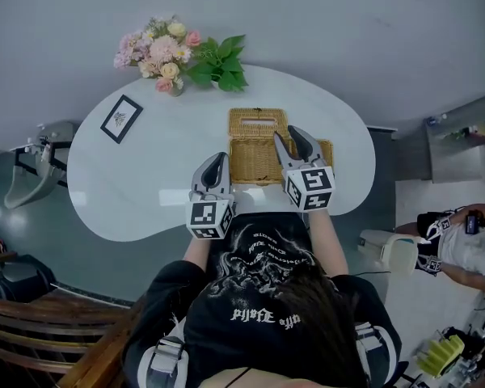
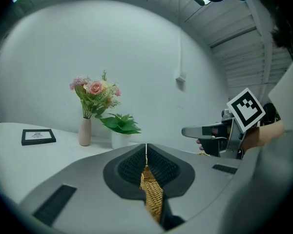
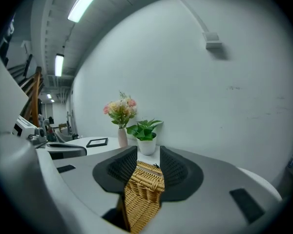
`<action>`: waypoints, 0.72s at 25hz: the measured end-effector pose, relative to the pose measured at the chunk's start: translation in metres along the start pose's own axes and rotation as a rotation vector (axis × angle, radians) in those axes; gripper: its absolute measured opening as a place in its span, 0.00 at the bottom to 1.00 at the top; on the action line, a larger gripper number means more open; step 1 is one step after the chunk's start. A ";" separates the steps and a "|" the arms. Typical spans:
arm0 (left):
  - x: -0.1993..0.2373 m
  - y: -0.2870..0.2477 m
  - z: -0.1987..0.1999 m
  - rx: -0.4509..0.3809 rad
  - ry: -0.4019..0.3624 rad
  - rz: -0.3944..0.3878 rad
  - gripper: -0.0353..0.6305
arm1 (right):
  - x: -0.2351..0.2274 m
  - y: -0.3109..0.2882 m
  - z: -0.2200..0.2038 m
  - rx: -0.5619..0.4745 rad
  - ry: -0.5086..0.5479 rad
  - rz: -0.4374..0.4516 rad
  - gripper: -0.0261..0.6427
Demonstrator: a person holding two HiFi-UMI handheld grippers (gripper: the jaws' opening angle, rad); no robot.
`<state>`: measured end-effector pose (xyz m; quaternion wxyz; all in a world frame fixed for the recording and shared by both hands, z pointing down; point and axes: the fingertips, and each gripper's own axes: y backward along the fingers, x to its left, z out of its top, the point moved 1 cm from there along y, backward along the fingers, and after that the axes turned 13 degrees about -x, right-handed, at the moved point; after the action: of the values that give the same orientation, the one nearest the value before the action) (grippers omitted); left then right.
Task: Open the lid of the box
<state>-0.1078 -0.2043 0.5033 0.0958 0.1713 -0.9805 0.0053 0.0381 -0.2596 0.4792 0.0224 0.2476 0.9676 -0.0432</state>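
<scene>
Under the right claw (image 1: 286, 133): wicker box (image 1: 255, 166), standing on the white desk (image 1: 145, 192). The jaws are apart. In the right gripper view the gap between them shows the box's woven inside and then its far rim. The weave looks to be below the jaws, not pinched by them.

Just past the right claw's tips: lid (image 1: 246, 115), lying flat on the desk with the slot handle visible. Its near edge meets the box's far wall. Box is open.

Left claw (image 1: 218, 160): jaws together, tips meeting. It sits just beside the box's left wall, at the corner nearest the person. In the left gripper view a sliver of wicker shows through the slit below the tips. Cannot tell whether this claw touches the box. The right claw is near, to its right and a little ahead.

Well ahead of both claws, at the desk's far edge: vase of pink flowers (image 1: 158, 55), with a potted green plant (image 1: 218, 65) just to its right.

Ahead and left of the left claw, well apart from it: small black picture frame (image 1: 121, 118).
</scene>
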 end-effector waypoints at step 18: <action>-0.008 0.020 -0.012 0.024 -0.004 0.000 0.09 | 0.012 0.035 -0.032 0.013 -0.032 -0.034 0.10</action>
<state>-0.1051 -0.1819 0.5141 0.0919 0.1725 -0.9806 0.0166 0.0437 -0.2198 0.5082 0.0353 0.2305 0.9709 -0.0539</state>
